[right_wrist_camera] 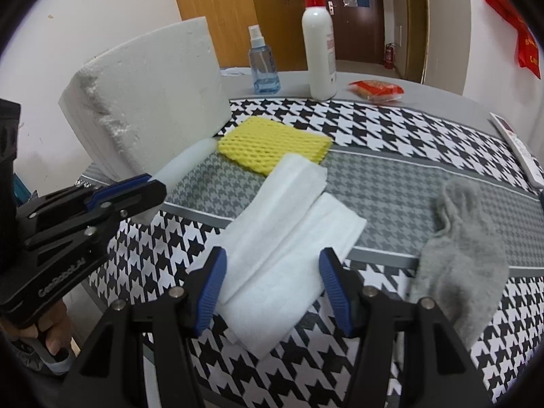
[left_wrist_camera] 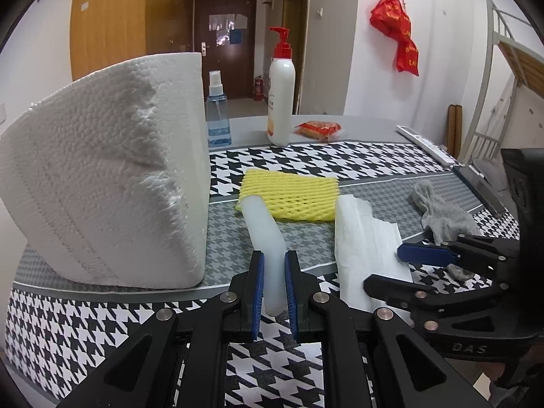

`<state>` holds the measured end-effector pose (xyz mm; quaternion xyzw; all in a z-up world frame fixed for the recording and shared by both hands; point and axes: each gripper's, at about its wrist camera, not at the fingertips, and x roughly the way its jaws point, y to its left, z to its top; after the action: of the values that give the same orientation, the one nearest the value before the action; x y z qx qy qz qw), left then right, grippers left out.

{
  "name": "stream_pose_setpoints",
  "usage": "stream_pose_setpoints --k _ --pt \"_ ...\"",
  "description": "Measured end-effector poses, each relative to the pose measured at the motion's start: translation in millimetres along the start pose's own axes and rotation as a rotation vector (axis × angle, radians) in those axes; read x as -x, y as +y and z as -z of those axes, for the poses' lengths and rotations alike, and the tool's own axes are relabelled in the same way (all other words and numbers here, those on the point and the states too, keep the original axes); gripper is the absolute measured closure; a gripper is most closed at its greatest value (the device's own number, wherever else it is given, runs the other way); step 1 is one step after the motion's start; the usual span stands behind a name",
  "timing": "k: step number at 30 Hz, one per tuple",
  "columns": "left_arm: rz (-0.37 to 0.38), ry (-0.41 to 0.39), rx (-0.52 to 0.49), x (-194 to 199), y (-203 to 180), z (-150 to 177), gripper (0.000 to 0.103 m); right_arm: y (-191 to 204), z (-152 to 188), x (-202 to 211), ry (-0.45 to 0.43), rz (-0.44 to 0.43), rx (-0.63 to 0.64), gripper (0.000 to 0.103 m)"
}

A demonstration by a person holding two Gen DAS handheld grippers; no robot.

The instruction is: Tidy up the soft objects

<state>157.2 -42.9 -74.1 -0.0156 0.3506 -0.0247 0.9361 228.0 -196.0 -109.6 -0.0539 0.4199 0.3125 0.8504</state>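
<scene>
My left gripper [left_wrist_camera: 274,292] is shut on a white foam strip [left_wrist_camera: 263,231] whose far end rests by the yellow foam net [left_wrist_camera: 292,197]. In the right wrist view the left gripper [right_wrist_camera: 149,183] holds the strip [right_wrist_camera: 185,163] beside the big white foam block [right_wrist_camera: 149,102]. My right gripper [right_wrist_camera: 272,292] is open, its jaws on either side of a folded white cloth [right_wrist_camera: 282,238] on the table. The right gripper also shows in the left wrist view [left_wrist_camera: 401,265]. A grey sock [right_wrist_camera: 465,251] lies to its right.
A white pump bottle [right_wrist_camera: 319,51], a blue spray bottle [right_wrist_camera: 263,64] and a red snack packet [right_wrist_camera: 375,90] stand at the table's far side. A white remote [right_wrist_camera: 516,146] lies at the right edge. The foam block [left_wrist_camera: 108,176] fills the left. The houndstooth tablecloth [right_wrist_camera: 408,129] covers the table.
</scene>
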Motion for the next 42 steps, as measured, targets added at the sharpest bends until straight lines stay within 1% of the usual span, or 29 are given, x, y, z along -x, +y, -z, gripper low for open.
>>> stream_pose_setpoints --k 5,11,15,18,20,21,23,24,25,26,27,28,30,33,36,42 --pt "-0.002 -0.001 -0.003 1.0 2.9 3.6 0.09 4.6 -1.0 -8.3 0.021 0.019 0.005 0.041" --pt "0.0 -0.009 -0.006 3.7 5.8 6.4 0.09 10.0 -3.9 -12.1 0.021 0.058 0.008 0.041" --pt "0.001 -0.01 -0.004 5.2 8.2 7.5 0.09 15.8 -6.0 -15.3 0.028 0.096 0.026 0.041" --pt "0.003 -0.011 -0.004 5.5 8.5 8.0 0.09 24.2 -6.1 -19.2 0.033 0.148 0.063 0.041" --pt "0.003 -0.013 -0.005 6.1 9.1 7.9 0.09 23.1 -7.0 -19.3 0.036 0.147 0.054 0.042" --pt "0.005 -0.014 -0.004 6.5 9.5 8.0 0.09 23.0 -7.1 -18.9 0.037 0.15 0.058 0.044" --pt "0.008 -0.015 -0.004 7.0 10.2 8.5 0.09 22.2 -6.7 -17.7 0.033 0.145 0.061 0.055" --pt "0.008 -0.016 -0.006 7.2 10.1 8.5 0.09 22.4 -6.7 -17.0 0.032 0.142 0.062 0.071" --pt "0.009 -0.016 -0.005 7.3 10.3 8.6 0.09 21.1 -6.7 -15.8 0.032 0.133 0.053 0.079" --pt "0.01 -0.018 -0.005 9.0 11.0 9.1 0.09 18.3 -6.9 -15.1 0.032 0.122 0.042 0.079" --pt "0.012 -0.021 -0.005 10.0 11.1 9.2 0.09 17.7 -6.4 -14.8 0.03 0.117 0.044 0.083" --pt "0.014 -0.026 -0.007 11.5 10.8 9.2 0.09 16.7 -5.7 -14.2 0.026 0.113 0.046 0.09" --pt "0.015 -0.034 -0.015 14.2 10.0 8.8 0.09 14.6 -3.2 -11.7 0.021 0.091 0.045 0.094" --pt "0.013 -0.044 -0.019 18.2 9.1 7.7 0.09 11.0 -0.4 -4.5 -0.001 0.064 0.033 0.094" --pt "0.012 -0.05 -0.017 21.0 8.3 6.6 0.09 10.0 -1.8 3.2 -0.031 0.059 0.016 0.094" --pt "0.012 -0.074 -0.026 32.4 6.1 6.7 0.09 16.1 -3.5 25.8 -0.09 0.048 0.046 0.094"
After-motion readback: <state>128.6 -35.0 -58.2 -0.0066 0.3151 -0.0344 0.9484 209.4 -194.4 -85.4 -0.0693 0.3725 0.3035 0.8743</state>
